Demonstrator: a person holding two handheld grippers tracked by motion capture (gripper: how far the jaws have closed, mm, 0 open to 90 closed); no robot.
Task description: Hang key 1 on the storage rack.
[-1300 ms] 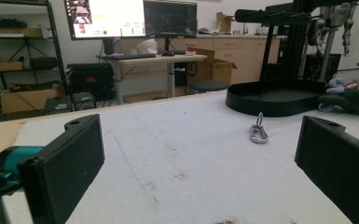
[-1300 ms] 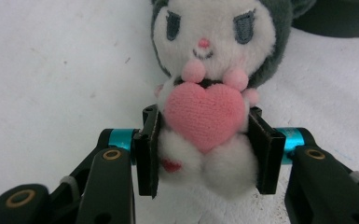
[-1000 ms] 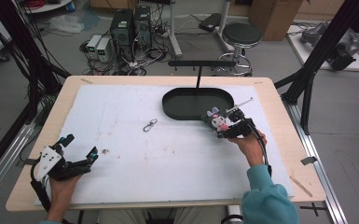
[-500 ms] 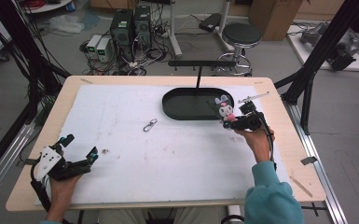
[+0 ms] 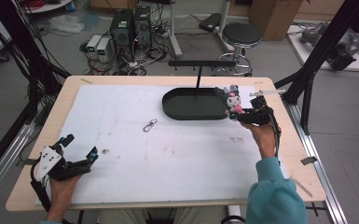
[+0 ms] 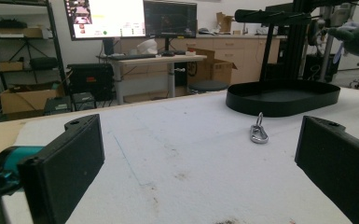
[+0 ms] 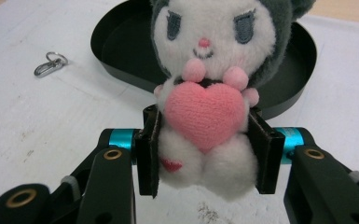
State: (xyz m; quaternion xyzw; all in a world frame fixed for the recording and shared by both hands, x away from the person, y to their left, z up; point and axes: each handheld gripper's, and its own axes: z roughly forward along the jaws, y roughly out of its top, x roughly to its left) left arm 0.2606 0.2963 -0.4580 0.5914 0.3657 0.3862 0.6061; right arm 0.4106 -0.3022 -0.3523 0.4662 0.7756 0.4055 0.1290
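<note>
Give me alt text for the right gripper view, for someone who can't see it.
The right claw grips a white plush toy with grey ears and a pink heart by its lower body, held upright. Behind it, a black oval tray sits on the white table cover, with a small metal clasp lying to the left.

Metal carabiner clip lies flat on the white mat that covers the wooden table, near mid-table, apart from the tray's left end. Small dark speck on mat toward the near left. Past the far edge on the floor: two computer towers with tangled cables, a black round stool, a cardboard box. Monitors on a desk in the left gripper view
</note>
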